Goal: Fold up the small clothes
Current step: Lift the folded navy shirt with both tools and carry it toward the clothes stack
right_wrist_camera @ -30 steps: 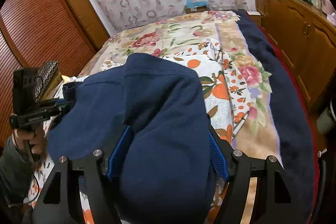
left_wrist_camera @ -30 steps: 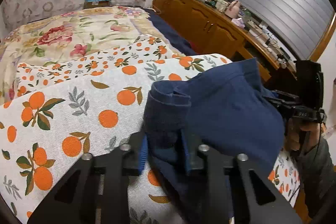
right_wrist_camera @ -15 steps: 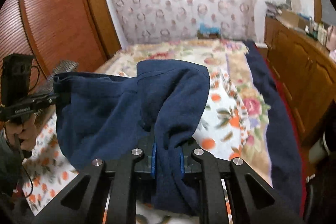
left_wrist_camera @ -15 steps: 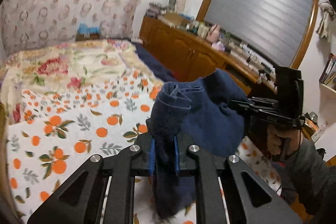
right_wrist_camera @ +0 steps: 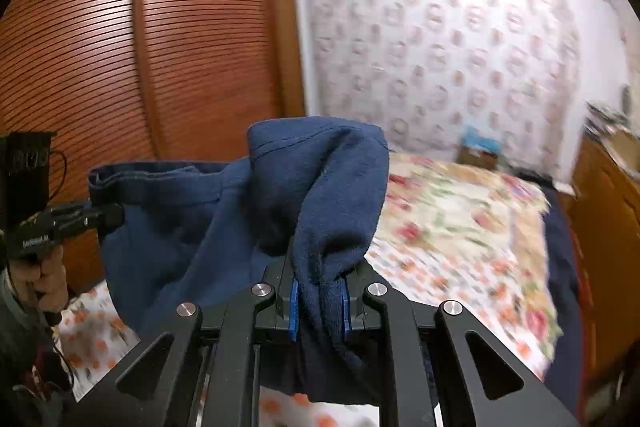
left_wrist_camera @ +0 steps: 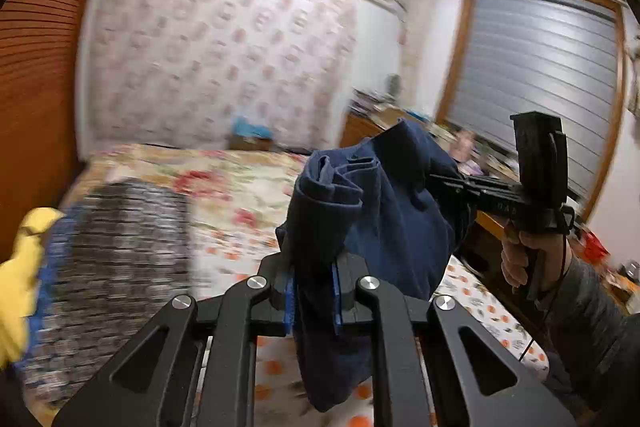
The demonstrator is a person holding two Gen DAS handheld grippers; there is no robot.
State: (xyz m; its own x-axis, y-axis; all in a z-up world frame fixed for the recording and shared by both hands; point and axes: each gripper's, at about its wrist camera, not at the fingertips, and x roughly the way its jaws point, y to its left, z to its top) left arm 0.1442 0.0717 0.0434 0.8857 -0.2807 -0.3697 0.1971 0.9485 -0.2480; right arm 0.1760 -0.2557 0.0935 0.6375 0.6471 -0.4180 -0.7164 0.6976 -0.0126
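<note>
Evidently the bed [left_wrist_camera: 248,183] with its orange-print sheet serves as the folding surface, and the single navy garment [left_wrist_camera: 384,211] hangs above it, apparently raised by two corners to shake flat. Two tongs hold it: left gripper [left_wrist_camera: 314,297] and right gripper [right_wrist_camera: 320,303] each clamped tight on bunched cloth, though blur obscures which edges.

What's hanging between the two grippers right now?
The navy blue garment spans the gap. The left gripper and right gripper each pinch one end, and the cloth sags between them above the bed; the right wrist view shows it best.
</note>
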